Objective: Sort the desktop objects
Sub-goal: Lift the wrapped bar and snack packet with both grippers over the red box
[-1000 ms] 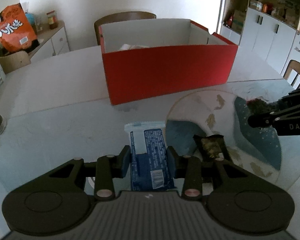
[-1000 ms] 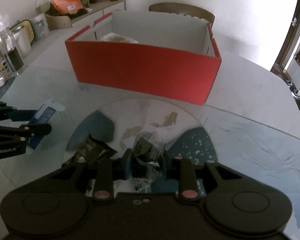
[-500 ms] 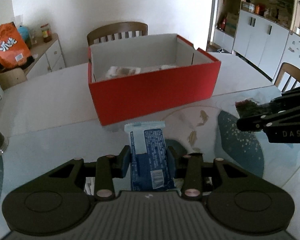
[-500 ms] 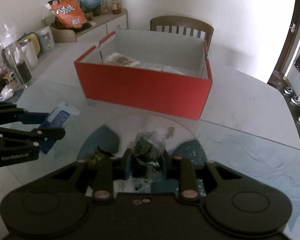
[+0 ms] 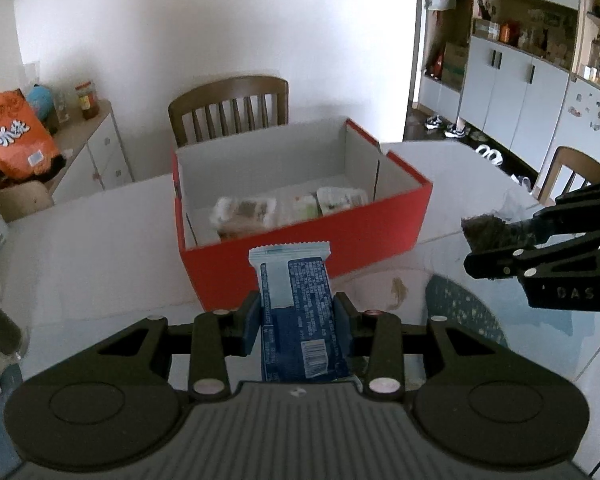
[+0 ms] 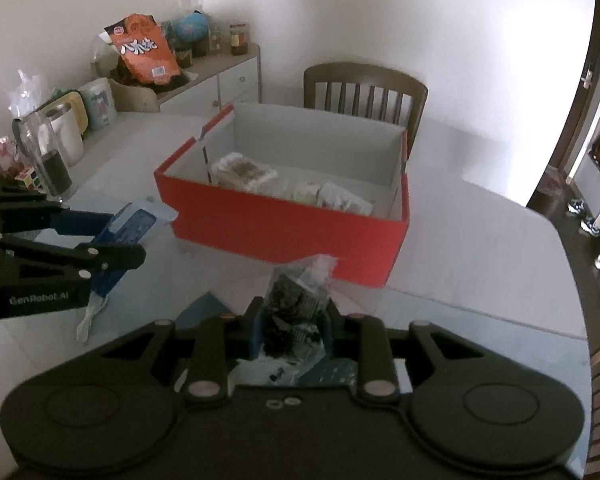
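Observation:
My left gripper (image 5: pixel 297 316) is shut on a blue and white snack packet (image 5: pixel 296 300), held in the air in front of the red box (image 5: pixel 300 248). My right gripper (image 6: pixel 292 326) is shut on a clear packet of dark dried food (image 6: pixel 298 300), also lifted above the table. The red box (image 6: pixel 284 224) stands open with white inner walls and holds several wrapped snacks (image 5: pixel 244 212). In the left wrist view the right gripper (image 5: pixel 496 248) shows at the right edge with its dark packet (image 5: pixel 484 232). In the right wrist view the left gripper (image 6: pixel 118 236) and its blue packet (image 6: pixel 128 228) are at the left.
A wooden chair (image 5: pixel 228 108) stands behind the box. A side cabinet (image 6: pixel 220 80) carries an orange bag (image 6: pixel 144 50), jars and a globe. A glass jug (image 6: pixel 52 156) and a kettle sit at the table's left. A patterned round mat (image 5: pixel 452 300) lies under the grippers.
Both grippers have risen with their packets still held. The box now looks lower and smaller, and its contents have come into view. The dark wrapper left on the mat has dropped out of sight.

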{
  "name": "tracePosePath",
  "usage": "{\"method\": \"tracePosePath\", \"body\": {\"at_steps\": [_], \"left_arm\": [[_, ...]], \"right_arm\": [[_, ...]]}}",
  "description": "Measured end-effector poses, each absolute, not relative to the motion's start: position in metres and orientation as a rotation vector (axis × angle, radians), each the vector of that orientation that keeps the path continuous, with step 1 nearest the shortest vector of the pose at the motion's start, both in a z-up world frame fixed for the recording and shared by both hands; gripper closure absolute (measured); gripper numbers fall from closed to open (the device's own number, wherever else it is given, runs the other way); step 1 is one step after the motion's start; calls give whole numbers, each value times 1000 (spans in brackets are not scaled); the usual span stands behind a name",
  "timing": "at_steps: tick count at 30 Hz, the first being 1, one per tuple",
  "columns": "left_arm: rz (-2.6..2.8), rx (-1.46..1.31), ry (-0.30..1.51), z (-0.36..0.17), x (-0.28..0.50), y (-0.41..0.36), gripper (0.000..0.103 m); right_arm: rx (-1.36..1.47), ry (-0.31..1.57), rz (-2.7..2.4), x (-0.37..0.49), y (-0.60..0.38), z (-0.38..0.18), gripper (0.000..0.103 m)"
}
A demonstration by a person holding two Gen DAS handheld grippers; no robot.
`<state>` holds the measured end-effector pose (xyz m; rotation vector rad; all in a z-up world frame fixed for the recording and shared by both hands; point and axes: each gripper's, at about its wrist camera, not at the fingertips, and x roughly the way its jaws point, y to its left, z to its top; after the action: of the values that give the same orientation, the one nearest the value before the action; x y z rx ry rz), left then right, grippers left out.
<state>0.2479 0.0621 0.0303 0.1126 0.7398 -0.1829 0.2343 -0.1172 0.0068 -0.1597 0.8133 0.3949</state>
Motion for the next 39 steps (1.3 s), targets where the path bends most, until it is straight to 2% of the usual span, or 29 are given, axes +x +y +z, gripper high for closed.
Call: {"method": "tracePosePath", "body": {"at_steps": [15,39], "left_arm": [[-198,124,705,62,288,67,66],[-205,117,696,64,359,82,66]], "right_arm": [[-169,783,389,269,-110,30,76],[-162,775,361,328,-104,35,76]]}}
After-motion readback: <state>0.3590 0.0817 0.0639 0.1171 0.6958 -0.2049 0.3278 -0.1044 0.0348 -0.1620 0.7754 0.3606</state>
